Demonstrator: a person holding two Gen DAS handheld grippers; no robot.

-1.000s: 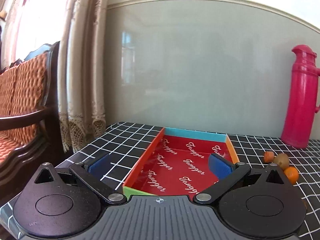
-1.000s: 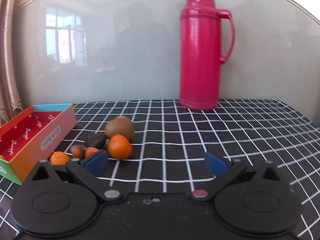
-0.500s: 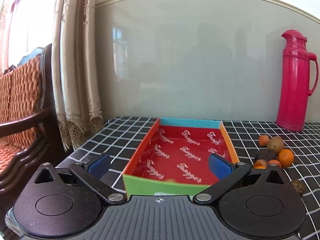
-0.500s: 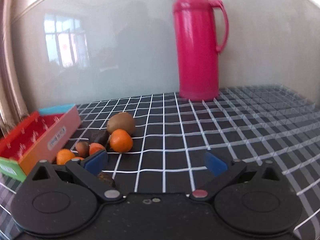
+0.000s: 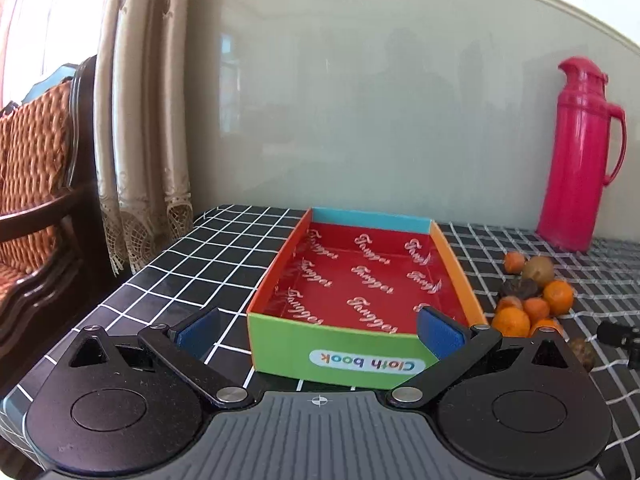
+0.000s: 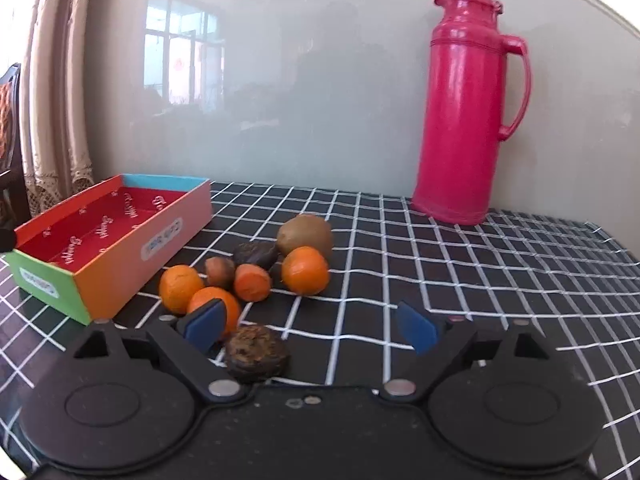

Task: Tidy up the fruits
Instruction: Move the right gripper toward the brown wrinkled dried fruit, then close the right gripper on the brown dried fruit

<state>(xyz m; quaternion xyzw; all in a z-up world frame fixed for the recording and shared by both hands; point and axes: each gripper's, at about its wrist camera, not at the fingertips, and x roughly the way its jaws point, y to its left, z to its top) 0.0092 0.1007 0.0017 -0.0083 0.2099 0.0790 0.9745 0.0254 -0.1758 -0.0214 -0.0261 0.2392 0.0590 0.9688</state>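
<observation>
1. Tabletop [image 6: 460,280]: black cloth with a white grid, set against a pale glossy wall panel. A curtain [image 5: 136,120] and a wooden chair [image 5: 36,184] with an orange woven cushion stand off its left edge.
2. Pink thermos [image 6: 468,108]: upright at the back, by the wall, well apart from the fruit.
3. Box [image 5: 352,354]: open cardboard tray with a red printed floor, green near wall labelled "Cloth book", orange side walls, blue far wall. Nothing visible in it in the left wrist view.
4. Left tongs [image 5: 318,330]: spread wide, nothing between the blue pads, pointed at the box's green wall. The right pad overlaps the box's near right corner in that view; cannot tell whether it touches.
5. Right tongs [image 6: 308,326]: spread, jaws have just been closing a little, gripping nothing. A dark wrinkled fruit [image 6: 258,354] lies on the cloth between them, close to the left pad.
6. Fruit cluster, on the tabletop just right of the box: kiwi [image 6: 305,235] at the back, orange [image 6: 305,271] in front of it, further small orange fruits [image 6: 181,288] toward the box, a dark brown piece [image 6: 254,254] in the middle.
</observation>
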